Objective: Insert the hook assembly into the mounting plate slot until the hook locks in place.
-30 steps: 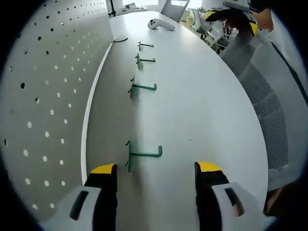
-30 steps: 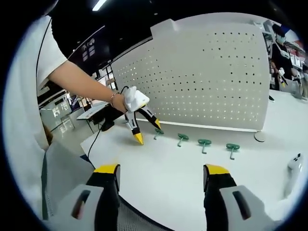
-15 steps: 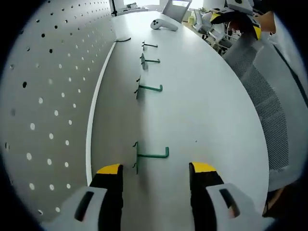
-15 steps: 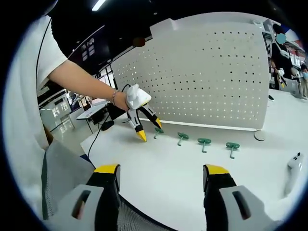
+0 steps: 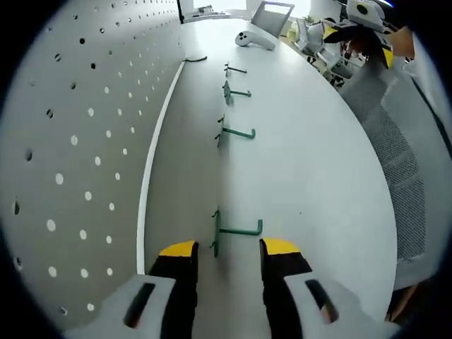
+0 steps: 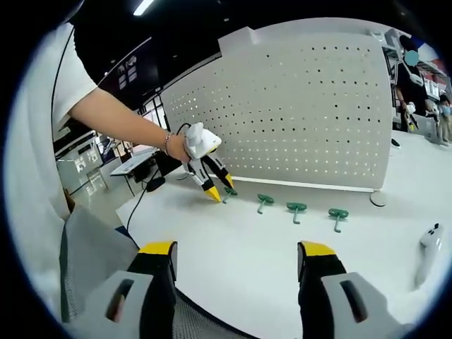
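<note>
**Left tongs at the nearest hook; right tongs held off the tabletop edge**

Hidden or unclear: In the left gripper view, the foot of the nearest green hook (image 5: 236,230) lies between the two jaw tips, and contact with either jaw cannot be confirmed. The far end of the tabletop (image 5: 318,176) is washed out by bright light. In the right gripper view, the small parts of the hooks are too small to make out.

Surroundings: A white pegboard (image 5: 78,141) stands upright along one edge of the tabletop. Four green hooks lie in a row on the tabletop beside it: the nearest one, a second hook (image 5: 236,133), a third hook (image 5: 234,92) and a fourth hook (image 5: 234,69). A white controller (image 5: 256,39) lies beyond the row, well apart from the hooks. A grey mesh chair back (image 5: 395,162) stands past the tabletop edge. A black cable (image 6: 141,199) hangs over the tabletop corner.

Tongs: The left tongs (image 5: 227,248) have the jaws narrowly apart, straddling the nearest hook, nothing clamped. In the right gripper view they point down at the end of the row, held by a hand (image 6: 178,147). The right tongs (image 6: 236,248) have the jaws wide apart and hold nothing, hanging over the near tabletop edge.
</note>
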A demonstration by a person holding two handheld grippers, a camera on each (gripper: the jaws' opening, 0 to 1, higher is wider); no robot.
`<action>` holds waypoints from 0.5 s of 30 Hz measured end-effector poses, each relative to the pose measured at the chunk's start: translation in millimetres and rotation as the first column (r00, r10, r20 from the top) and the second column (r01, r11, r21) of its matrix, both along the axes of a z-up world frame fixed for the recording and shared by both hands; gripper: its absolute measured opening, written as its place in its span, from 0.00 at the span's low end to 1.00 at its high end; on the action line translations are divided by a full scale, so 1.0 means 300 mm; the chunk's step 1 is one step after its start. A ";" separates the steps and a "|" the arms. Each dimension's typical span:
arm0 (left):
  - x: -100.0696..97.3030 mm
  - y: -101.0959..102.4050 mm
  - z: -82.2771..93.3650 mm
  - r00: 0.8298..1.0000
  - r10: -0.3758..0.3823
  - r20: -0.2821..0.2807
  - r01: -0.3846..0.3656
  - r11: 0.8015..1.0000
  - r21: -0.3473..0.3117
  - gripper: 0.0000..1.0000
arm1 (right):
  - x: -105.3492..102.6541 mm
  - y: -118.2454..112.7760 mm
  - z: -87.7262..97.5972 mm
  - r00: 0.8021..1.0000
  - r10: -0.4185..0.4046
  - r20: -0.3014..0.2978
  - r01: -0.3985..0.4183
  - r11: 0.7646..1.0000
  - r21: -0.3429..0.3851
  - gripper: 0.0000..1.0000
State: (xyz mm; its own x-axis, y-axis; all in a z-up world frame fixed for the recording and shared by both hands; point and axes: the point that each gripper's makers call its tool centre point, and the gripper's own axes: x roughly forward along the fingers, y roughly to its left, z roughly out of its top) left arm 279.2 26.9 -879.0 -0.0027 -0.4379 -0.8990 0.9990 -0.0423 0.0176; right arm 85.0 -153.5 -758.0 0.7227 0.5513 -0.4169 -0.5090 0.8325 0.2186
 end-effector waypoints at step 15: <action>0.018 -0.009 -0.002 0.999 0.004 0.042 -0.004 1.000 0.005 0.13 | 0.006 -0.017 0.009 1.000 -0.014 0.007 0.014 1.000 0.006 0.67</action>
State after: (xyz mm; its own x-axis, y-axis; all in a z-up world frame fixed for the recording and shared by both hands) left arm 284.7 24.2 -879.6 0.0370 -0.4332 -0.9006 0.9975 -0.0386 0.0595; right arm 86.7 -158.5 -755.2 0.7334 0.5436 -0.4081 -0.4989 0.8383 0.2200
